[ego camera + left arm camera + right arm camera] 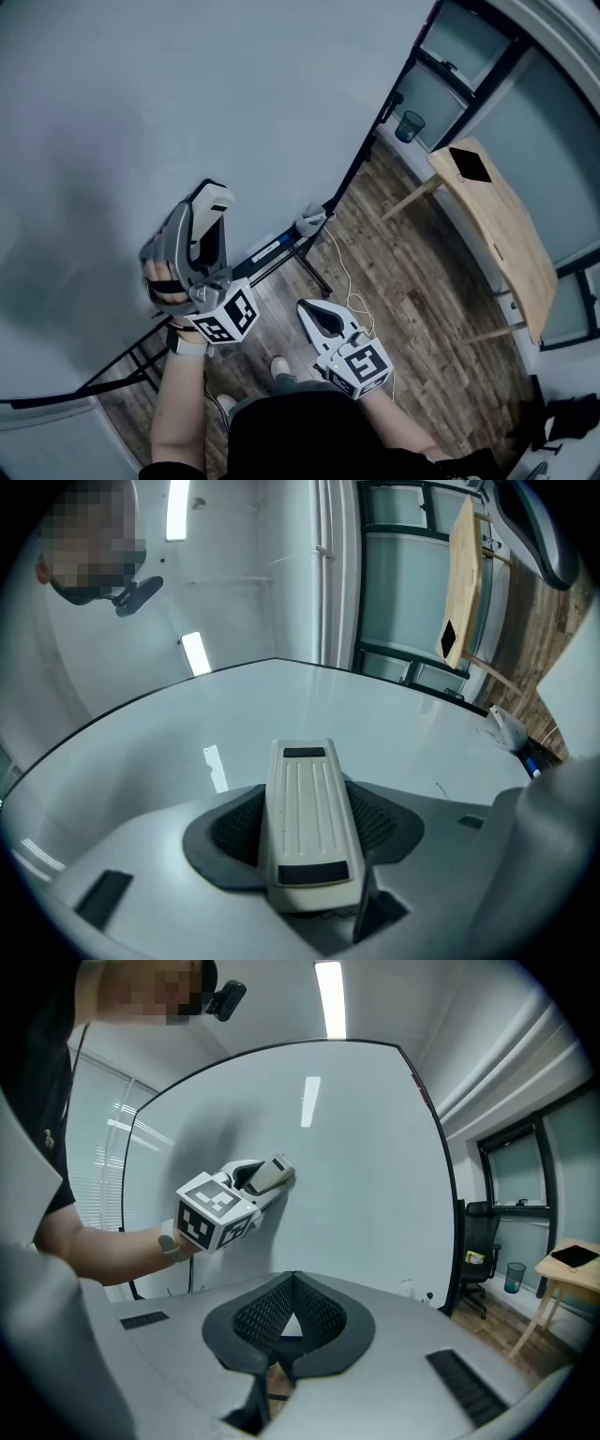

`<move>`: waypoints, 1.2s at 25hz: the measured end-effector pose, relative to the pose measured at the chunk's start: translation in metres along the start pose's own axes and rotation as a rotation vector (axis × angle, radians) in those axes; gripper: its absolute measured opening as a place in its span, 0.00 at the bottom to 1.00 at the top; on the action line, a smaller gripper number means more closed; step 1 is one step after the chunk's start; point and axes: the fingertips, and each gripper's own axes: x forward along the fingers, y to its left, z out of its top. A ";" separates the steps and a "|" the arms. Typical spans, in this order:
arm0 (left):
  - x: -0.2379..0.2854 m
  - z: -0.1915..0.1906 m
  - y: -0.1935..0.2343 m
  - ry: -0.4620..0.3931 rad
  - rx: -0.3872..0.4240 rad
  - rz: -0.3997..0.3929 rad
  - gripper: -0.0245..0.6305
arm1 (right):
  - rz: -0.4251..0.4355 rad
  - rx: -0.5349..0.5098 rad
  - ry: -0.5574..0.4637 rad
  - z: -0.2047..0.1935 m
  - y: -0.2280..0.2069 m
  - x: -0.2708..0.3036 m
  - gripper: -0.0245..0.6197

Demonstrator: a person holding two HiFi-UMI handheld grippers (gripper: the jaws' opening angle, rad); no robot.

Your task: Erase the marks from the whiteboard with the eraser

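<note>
The whiteboard [187,103] fills the left and top of the head view; its surface looks almost bare, with one faint thin stroke [439,788] near its lower edge. A cream ribbed eraser [309,822] sits between the jaws of my left gripper [309,808], which is shut on it. That gripper [202,223] presses the eraser [213,199] against the board's lower part. The right gripper view shows the eraser [272,1174] touching the board [366,1147]. My right gripper [323,321] hangs lower and off the board, its jaws shut on nothing [292,1288].
The board's black stand legs [309,264] and a white cable [345,277] lie on the wood floor. A wooden table [511,234] with a dark device [469,165] stands at right, a bin [409,126] beyond. An office chair [476,1234] sits by the window.
</note>
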 end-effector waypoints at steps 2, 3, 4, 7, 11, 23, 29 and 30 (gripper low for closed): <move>0.005 0.006 -0.006 0.001 0.002 -0.008 0.44 | 0.005 -0.006 -0.016 0.002 -0.007 -0.003 0.08; 0.008 0.009 -0.009 0.002 0.004 -0.016 0.44 | 0.002 -0.004 -0.017 0.002 -0.010 -0.005 0.08; 0.011 0.012 -0.012 0.002 0.006 -0.026 0.44 | -0.001 -0.003 -0.020 0.003 -0.013 -0.006 0.08; 0.019 0.023 -0.020 0.008 0.004 -0.072 0.44 | -0.010 -0.003 -0.029 0.006 -0.022 -0.011 0.08; 0.023 0.027 -0.026 0.021 0.020 -0.115 0.44 | -0.028 0.016 -0.028 0.008 -0.029 -0.012 0.08; -0.008 -0.001 0.040 0.064 0.029 -0.095 0.44 | 0.159 -0.014 -0.115 0.033 0.030 0.027 0.08; -0.033 -0.022 0.092 0.094 -0.008 -0.062 0.44 | 0.244 -0.026 -0.127 0.046 0.076 0.046 0.08; -0.037 -0.026 0.099 0.102 -0.016 -0.062 0.44 | 0.256 -0.027 -0.130 0.048 0.083 0.049 0.08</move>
